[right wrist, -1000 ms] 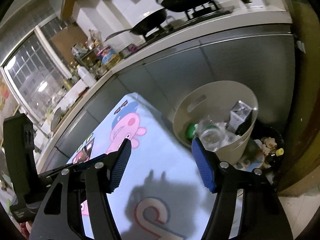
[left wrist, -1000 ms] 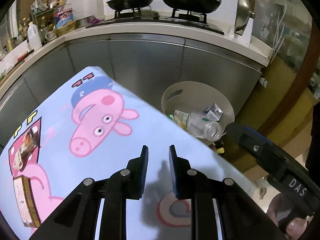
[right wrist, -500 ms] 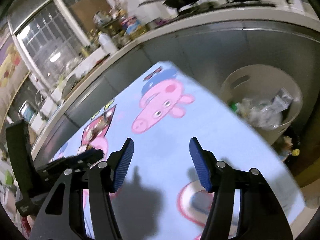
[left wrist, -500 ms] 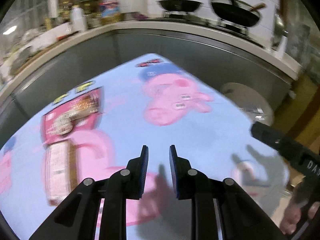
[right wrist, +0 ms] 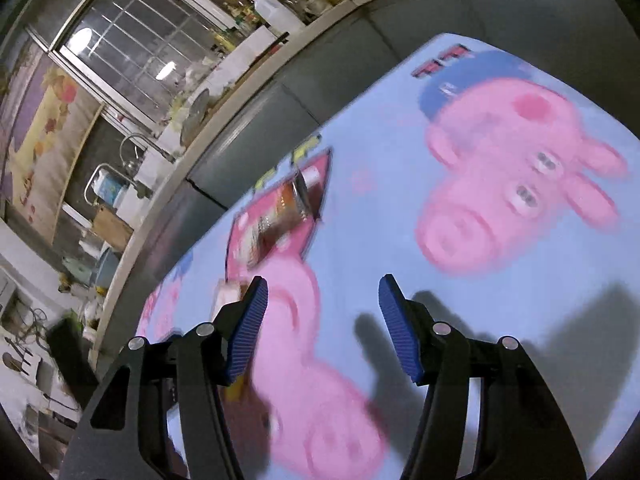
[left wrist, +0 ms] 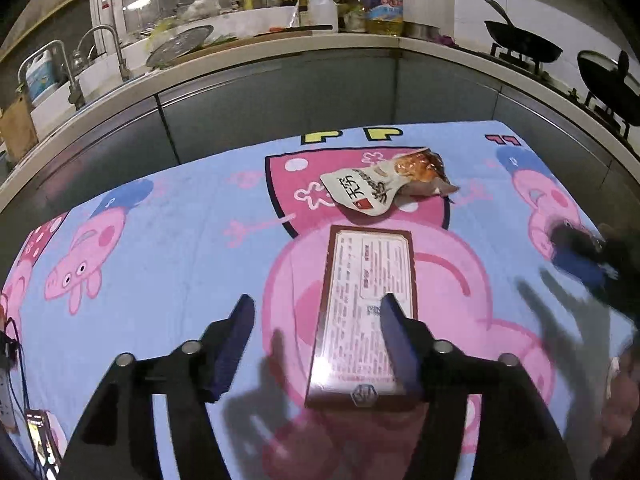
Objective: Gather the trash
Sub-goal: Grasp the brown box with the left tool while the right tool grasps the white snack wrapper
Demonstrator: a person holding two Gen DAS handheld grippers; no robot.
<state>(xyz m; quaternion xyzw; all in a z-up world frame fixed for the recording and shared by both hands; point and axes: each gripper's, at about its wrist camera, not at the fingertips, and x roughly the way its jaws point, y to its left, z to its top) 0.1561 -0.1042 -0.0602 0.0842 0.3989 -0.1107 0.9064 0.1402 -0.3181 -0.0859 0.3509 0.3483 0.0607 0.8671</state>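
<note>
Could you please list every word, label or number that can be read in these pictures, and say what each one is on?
"无穷": large characters on the snack pouch.
Flat box: dense printed panel, too small to read.
Tablecloth: yellow block letters at the far edge, cut off, unreadable.
Oil bottle on the counter: label too small.
Right wrist view: motion-blurred, nothing legible.
</note>
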